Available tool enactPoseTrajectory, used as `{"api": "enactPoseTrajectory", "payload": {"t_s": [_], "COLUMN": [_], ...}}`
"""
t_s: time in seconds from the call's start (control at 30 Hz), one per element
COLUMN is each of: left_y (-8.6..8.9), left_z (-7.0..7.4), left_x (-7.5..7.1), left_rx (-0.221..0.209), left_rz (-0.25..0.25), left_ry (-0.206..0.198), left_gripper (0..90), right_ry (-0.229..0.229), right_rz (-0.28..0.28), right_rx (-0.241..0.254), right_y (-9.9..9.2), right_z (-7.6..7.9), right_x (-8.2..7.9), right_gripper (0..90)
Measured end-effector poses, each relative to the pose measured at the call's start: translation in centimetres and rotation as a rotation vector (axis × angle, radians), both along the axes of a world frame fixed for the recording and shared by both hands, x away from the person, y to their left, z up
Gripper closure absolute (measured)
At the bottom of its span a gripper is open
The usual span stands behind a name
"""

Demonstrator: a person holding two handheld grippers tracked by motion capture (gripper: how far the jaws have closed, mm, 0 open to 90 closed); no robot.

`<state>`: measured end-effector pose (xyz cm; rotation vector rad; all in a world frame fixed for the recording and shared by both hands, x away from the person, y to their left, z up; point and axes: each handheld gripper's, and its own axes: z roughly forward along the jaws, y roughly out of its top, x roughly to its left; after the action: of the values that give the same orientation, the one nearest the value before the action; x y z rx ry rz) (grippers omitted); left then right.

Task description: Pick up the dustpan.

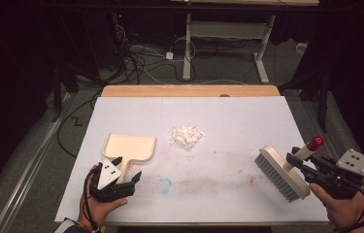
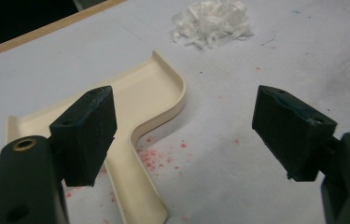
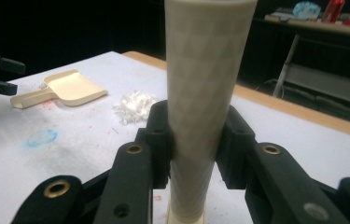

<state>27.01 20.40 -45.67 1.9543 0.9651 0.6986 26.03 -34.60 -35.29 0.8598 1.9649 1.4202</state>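
Note:
A cream dustpan (image 1: 130, 147) lies flat on the white table cover (image 1: 247, 121), its handle pointing toward the near edge. My left gripper (image 1: 127, 170) hovers over that handle (image 2: 135, 186) with its jaws open, one pad above the handle and the other over bare cover. A small heap of white paper shreds (image 1: 186, 136) sits mid-table, beyond the pan (image 2: 212, 21). At the right, my right gripper (image 1: 302, 162) is shut on the cream handle (image 3: 205, 98) of a hand brush (image 1: 280, 172), bristles toward the table. The brush's handle ends in a red tip (image 1: 316, 141).
Blue (image 1: 164, 184) and red (image 2: 151, 156) marks stain the cover near the front. The wooden table edge (image 1: 189, 91) runs along the far side. Beyond it are a desk frame (image 1: 228, 43) and cables (image 1: 143, 60) on the floor.

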Motion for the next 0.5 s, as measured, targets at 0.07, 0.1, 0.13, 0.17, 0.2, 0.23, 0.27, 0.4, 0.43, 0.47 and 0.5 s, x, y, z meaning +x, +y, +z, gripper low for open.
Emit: {"api": "enactPoseTrajectory", "payload": {"t_s": [0.07, 0.1, 0.13, 0.17, 0.2, 0.23, 0.27, 0.4, 0.43, 0.47, 0.5], "left_y": [0.5, 0.9, 1.2, 1.4, 1.5, 1.7, 1.9, 2.4, 2.7, 2.9, 3.1], "left_z": [0.3, 0.6, 0.7, 0.7, 0.7, 0.7, 0.7, 0.6, 0.4, 0.3, 0.2], "left_x": [0.0, 0.0, 0.0, -0.2, -0.3, -0.4, -0.5, -0.8, -0.8, -0.8, -0.7], "left_rx": [-0.047, -0.076, -0.082, -0.088, -0.074, -0.067, -0.068, -0.051, -0.041, -0.035, -0.033], "left_rz": [0.043, 0.092, 0.106, 0.105, 0.121, 0.136, 0.138, 0.14, 0.16, 0.163, 0.174], "left_ry": [0.019, 0.042, 0.054, 0.054, 0.055, 0.055, 0.054, 0.066, 0.084, 0.103, 0.122], "left_gripper": [22.5, 22.4, 22.4, 22.3, 22.3, 22.4, 22.3, 22.3, 22.3, 22.3, 22.2], "right_ry": [-0.013, -0.011, -0.013, -0.015, -0.012, -0.014, -0.016, -0.022, -0.023, -0.024, -0.023], "right_rz": [-0.002, 0.0, 0.0, 0.004, 0.006, 0.007, 0.014, 0.029, 0.036, 0.038, 0.045], "right_rx": [-0.009, -0.008, -0.005, -0.007, 0.001, 0.005, 0.004, 0.004, 0.005, 0.003, 0.003], "right_y": [0.1, 0.2, 0.2, 0.3, 0.4, 0.4, 0.5, 0.9, 1.1, 1.3, 1.4], "right_z": [0.1, 0.2, 0.2, 0.2, 0.3, 0.4, 0.5, 0.6, 0.7, 0.8, 0.9], "right_x": [-0.1, 0.0, 0.0, 0.2, 0.3, 0.4, 0.6, 0.8, 0.8, 0.8, 0.8], "right_gripper": [70.6, 70.6, 70.6, 70.6, 70.6, 70.6, 70.5, 70.5, 70.5, 70.5, 70.5]}}
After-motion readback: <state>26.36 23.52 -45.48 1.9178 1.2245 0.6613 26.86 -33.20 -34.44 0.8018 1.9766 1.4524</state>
